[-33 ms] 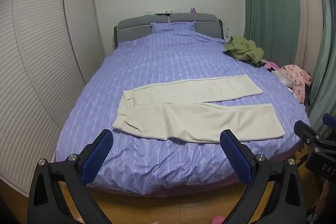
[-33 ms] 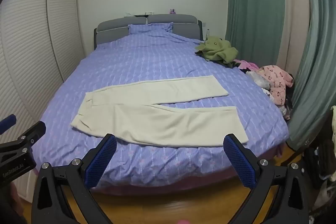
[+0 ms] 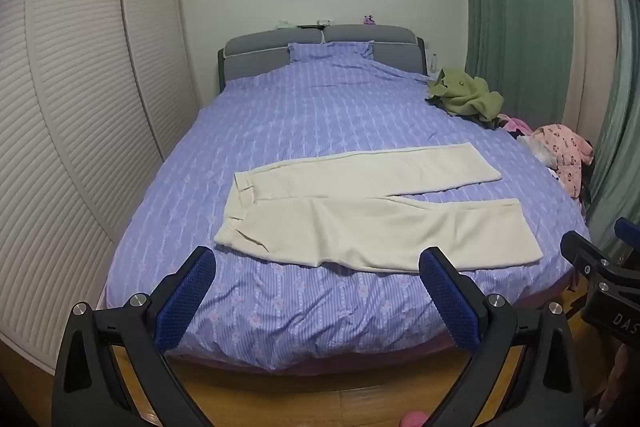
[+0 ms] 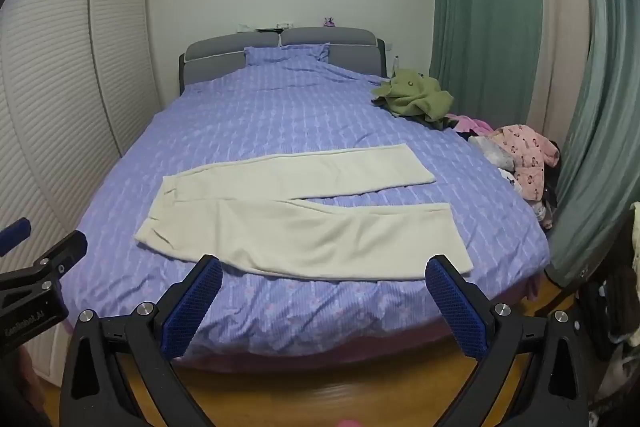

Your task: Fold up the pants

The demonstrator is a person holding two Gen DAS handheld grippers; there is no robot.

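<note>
Small things on top of the grey headboard [image 3: 320, 39] were too far off to identify, and the heap of clothes at the bed's right edge ran together: an olive-green garment [image 3: 466, 95] lay on the cover, while a pink patterned garment [image 3: 564, 151] sat lower, partly hidden by the edge of the bed [image 3: 280, 327]. The fisheye rim cut off the corners of both views. In the left wrist view only part of the right gripper [image 4: 324, 269] showed at the right edge, and in the right wrist view a piece of the left gripper [image 3: 316, 261] showed at the left edge.

The cream pants [image 3: 372, 215] lay flat across the near half of the bed on a purple striped duvet cover [image 3: 320, 115], waistband to the left, both legs stretched to the right and slightly parted. Both grippers hovered short of the bed's foot, apart from the pants, each with its blue-padded fingers [image 3: 188, 291] spread wide and nothing between them.

A white louvred wardrobe [image 3: 80, 107] stood along the left wall, green curtains [image 3: 520, 7] hung on the right, and a wooden floor [image 3: 320, 391] showed below the bed.
</note>
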